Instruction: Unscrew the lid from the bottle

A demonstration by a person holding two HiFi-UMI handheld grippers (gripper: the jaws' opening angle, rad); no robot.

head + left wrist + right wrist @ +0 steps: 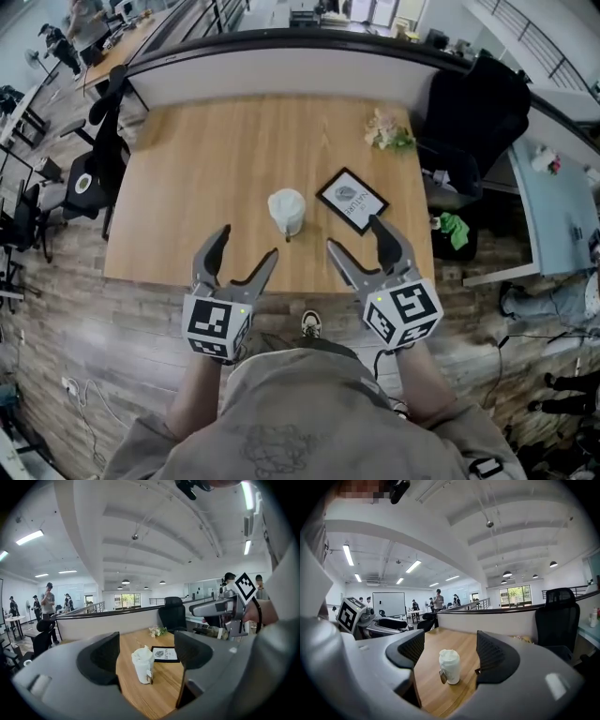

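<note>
A small white bottle (pixel 287 212) with a white lid and a little tag at its foot stands upright on the wooden table (pixel 206 169), near the front edge. It shows between the jaws in the left gripper view (pixel 143 664) and in the right gripper view (pixel 450 666). My left gripper (pixel 245 246) hovers at the table's front edge, left of the bottle, open and empty. To the bottle's right my right gripper (pixel 354 234) is also open with nothing in it. Neither touches the bottle.
A black-framed card (pixel 352 200) lies flat right of the bottle. A small bunch of flowers (pixel 389 132) sits at the table's far right corner. A black office chair (pixel 473 112) stands beyond the right edge, another chair (pixel 98 169) at the left. A low partition wall (pixel 281 70) runs behind the table.
</note>
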